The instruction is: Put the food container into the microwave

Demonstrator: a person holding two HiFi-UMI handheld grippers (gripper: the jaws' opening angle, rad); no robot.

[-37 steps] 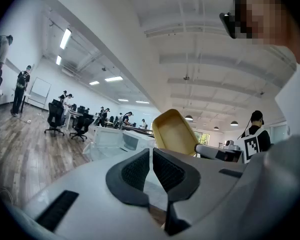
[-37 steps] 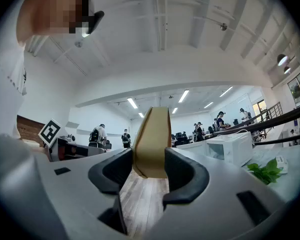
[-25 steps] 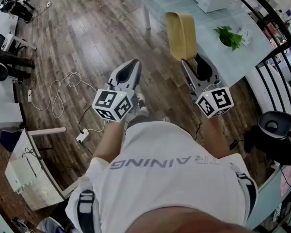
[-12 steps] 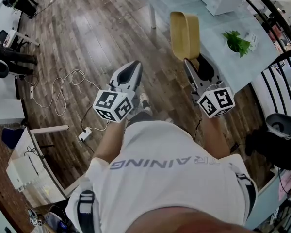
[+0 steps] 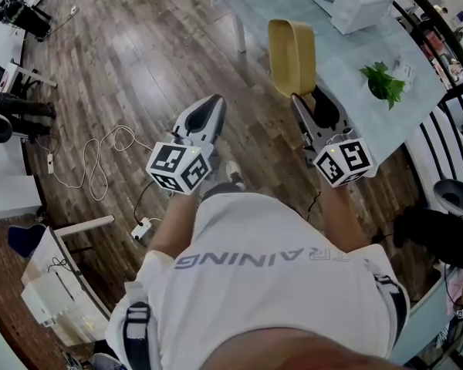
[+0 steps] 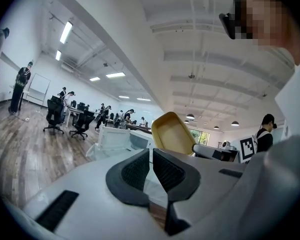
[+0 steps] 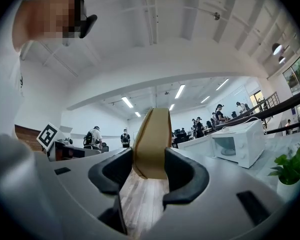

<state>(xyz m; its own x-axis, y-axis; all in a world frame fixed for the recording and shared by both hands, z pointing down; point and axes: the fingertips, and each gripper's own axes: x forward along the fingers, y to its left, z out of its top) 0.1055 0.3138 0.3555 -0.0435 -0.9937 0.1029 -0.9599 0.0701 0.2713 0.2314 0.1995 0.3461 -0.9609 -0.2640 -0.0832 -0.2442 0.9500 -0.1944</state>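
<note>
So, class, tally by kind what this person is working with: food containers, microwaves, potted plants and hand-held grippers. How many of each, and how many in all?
Food container: 1
Microwave: 1
Potted plant: 1
Hand-held grippers, left and right: 2
Total: 5

Both forearms, left point(image 5: 172, 226) and right point(image 5: 341, 216), were stretched out in front, side by side and roughly level. The left hand-held gripper point(image 5: 207, 105) had its jaws pretty much closed together, nothing in them. The right hand-held gripper point(image 5: 309, 97) was clamped on the food container point(image 5: 291, 55), pads pressing both sides, holding it on edge.
</note>
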